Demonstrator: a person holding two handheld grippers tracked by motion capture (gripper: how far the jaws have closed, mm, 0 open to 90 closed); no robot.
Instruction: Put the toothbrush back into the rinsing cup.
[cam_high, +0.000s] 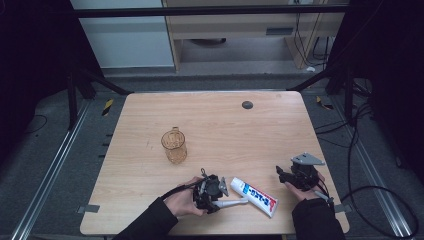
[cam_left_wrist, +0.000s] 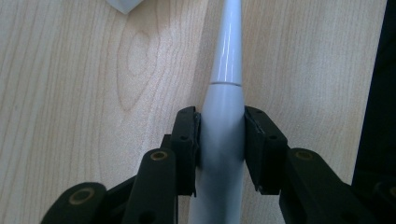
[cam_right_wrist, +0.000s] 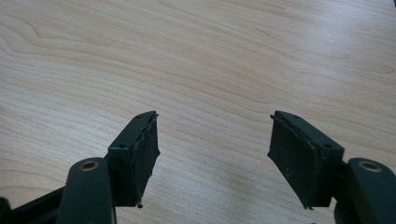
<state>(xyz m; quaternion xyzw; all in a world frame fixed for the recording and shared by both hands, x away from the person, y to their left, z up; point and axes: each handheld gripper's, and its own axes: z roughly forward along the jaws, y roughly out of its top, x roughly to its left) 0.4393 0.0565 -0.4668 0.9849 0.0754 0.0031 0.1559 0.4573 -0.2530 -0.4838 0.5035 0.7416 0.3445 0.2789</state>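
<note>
Two hand-held grippers are in your hands, and the toothpaste tube lying flat on the wooden surface serves as the landmark. Your left hand-held gripper sits just to the left of that tube, near the surface's front edge, and its jaws are pressed against both sides of a pale grey toothbrush handle. In the left gripper view the handle runs straight up between the black pads, narrowing into a glossy white neck past a seam, with the wood grain beneath it. From the high view the handle's far end reaches toward the tube, close to its cap end; whether they touch you cannot tell. Your right hand-held gripper is to the right of the tube, well apart from it, with its jaws spread wide and nothing between them. An amber see-through cup stands upright farther back and to the left of the tube, well apart from both grippers.
</note>
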